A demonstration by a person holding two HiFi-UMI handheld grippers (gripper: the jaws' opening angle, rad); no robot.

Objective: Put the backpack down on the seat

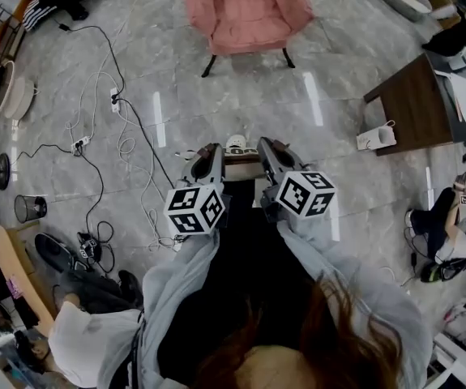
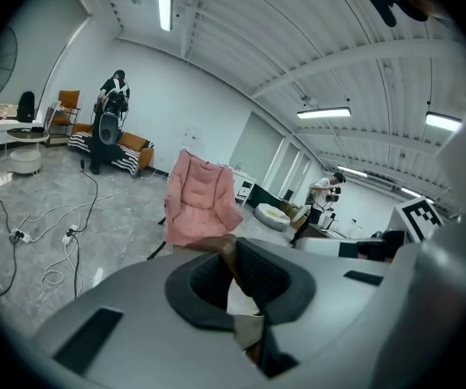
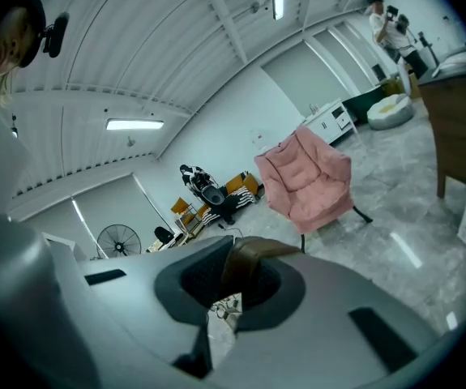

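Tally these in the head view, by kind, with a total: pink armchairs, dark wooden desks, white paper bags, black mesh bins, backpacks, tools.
Pink padded armchair: 1
Dark brown wooden desk: 1
Small white paper bag: 1
Black mesh waste bin: 1
Pale backpack with brown strap: 1
Left tool and right tool: 2
Total: 7

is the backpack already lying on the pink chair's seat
No, in the head view the pink chair shows only its own bare cushion on the seat.
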